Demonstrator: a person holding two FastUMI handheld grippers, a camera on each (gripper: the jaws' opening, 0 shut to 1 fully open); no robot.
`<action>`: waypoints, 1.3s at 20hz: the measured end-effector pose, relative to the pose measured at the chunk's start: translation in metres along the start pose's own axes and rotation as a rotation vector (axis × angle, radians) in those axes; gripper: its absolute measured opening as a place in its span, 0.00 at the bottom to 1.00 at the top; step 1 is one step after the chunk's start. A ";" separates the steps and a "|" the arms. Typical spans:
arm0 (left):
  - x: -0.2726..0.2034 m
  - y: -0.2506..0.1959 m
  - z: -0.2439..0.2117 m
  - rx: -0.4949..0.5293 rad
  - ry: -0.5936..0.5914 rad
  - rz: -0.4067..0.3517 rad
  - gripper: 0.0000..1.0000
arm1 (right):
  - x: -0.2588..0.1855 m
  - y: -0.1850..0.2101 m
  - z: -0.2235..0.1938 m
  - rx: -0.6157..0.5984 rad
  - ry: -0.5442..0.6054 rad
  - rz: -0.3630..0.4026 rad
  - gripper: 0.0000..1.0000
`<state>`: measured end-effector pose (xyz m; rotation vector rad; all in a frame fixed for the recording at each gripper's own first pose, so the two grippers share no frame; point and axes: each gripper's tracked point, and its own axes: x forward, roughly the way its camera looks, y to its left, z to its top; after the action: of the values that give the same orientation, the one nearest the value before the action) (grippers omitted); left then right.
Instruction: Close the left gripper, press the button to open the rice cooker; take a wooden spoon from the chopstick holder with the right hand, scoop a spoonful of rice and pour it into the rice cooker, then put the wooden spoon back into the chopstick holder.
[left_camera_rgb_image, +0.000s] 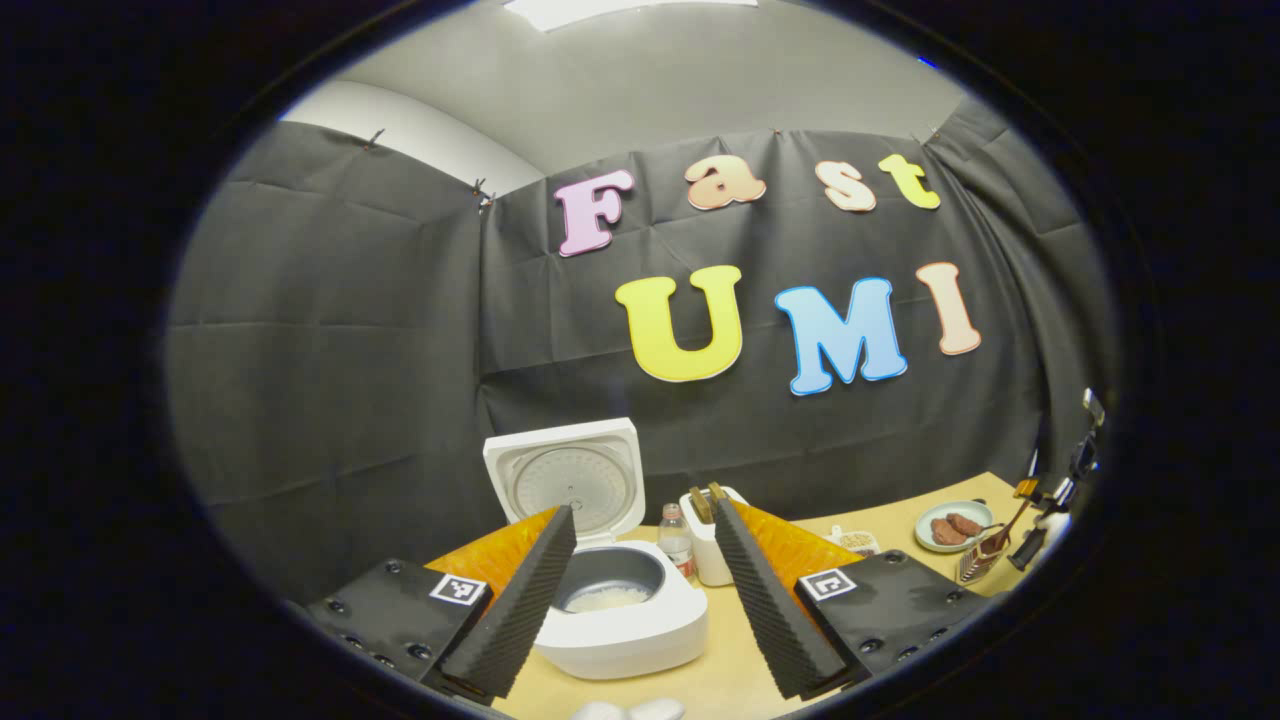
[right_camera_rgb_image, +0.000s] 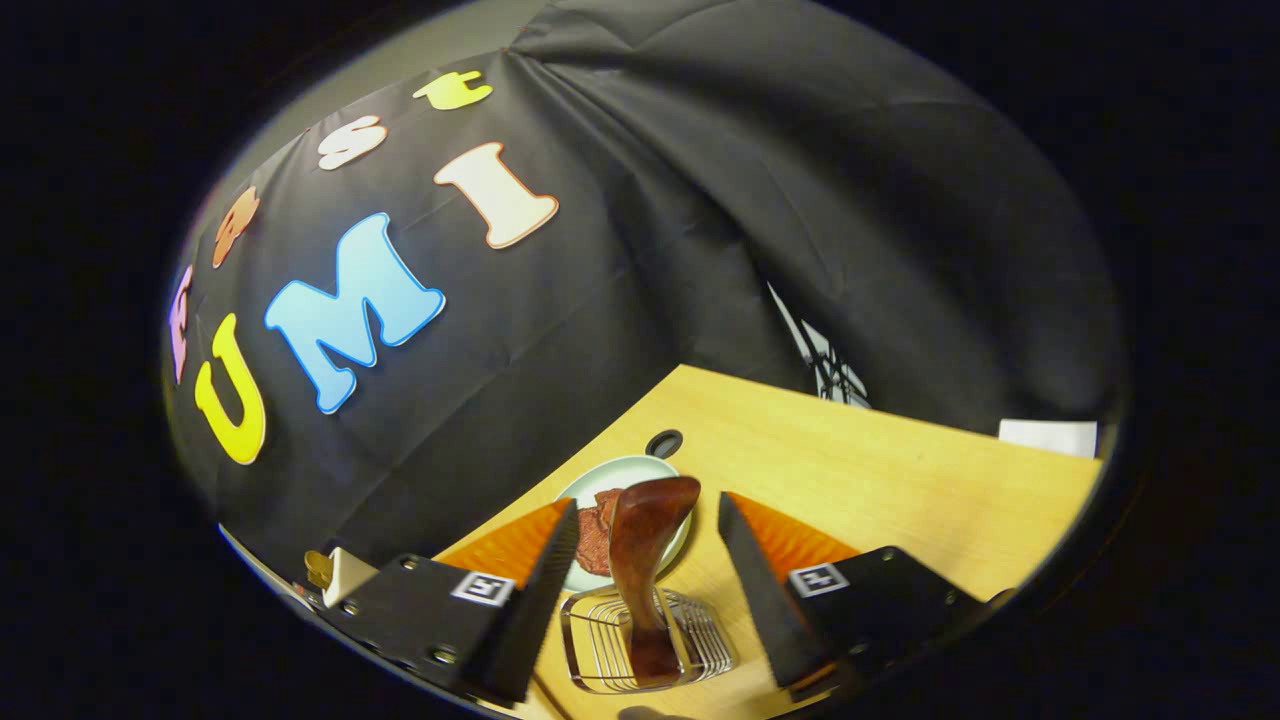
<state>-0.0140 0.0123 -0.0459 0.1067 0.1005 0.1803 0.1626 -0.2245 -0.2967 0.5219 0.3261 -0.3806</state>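
In the right gripper view, the right gripper (right_camera_rgb_image: 648, 565) hangs tilted, fingers spread wide around the wooden spoon (right_camera_rgb_image: 645, 560) standing in a wire chopstick holder (right_camera_rgb_image: 700, 640), gripping nothing; a plate (right_camera_rgb_image: 620, 475) lies beyond. In the left gripper view, the left gripper (left_camera_rgb_image: 645, 585), fingers likewise apart and empty, faces the open rice cooker (left_camera_rgb_image: 620, 620) on the bench (left_camera_rgb_image: 730, 680).

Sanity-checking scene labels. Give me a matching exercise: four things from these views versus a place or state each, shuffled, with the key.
Things:
1. rice cooker
2. wooden spoon
3. plate
4. small bottle

Places or states:
A. stands in a wire holder, between open fingers
B. lid up, rice in the pot
C. holds brown food
D. between cooker and white holder

Pairs: 1-B, 2-A, 3-C, 4-D
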 end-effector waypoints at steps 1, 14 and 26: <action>0.002 0.003 0.000 -0.003 -0.001 0.001 0.99 | -0.006 0.005 0.008 -0.051 -0.023 0.008 0.96; 0.073 0.075 0.014 -0.096 0.010 0.071 0.99 | -0.250 0.207 0.025 -0.581 -0.141 0.442 0.98; 0.228 0.131 0.055 -0.115 0.043 0.197 0.99 | -0.268 0.240 0.008 -0.628 -0.101 0.516 0.98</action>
<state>0.1928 0.1770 0.0026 -0.0025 0.1222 0.3850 0.0316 0.0351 -0.0841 -0.0409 0.1868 0.2005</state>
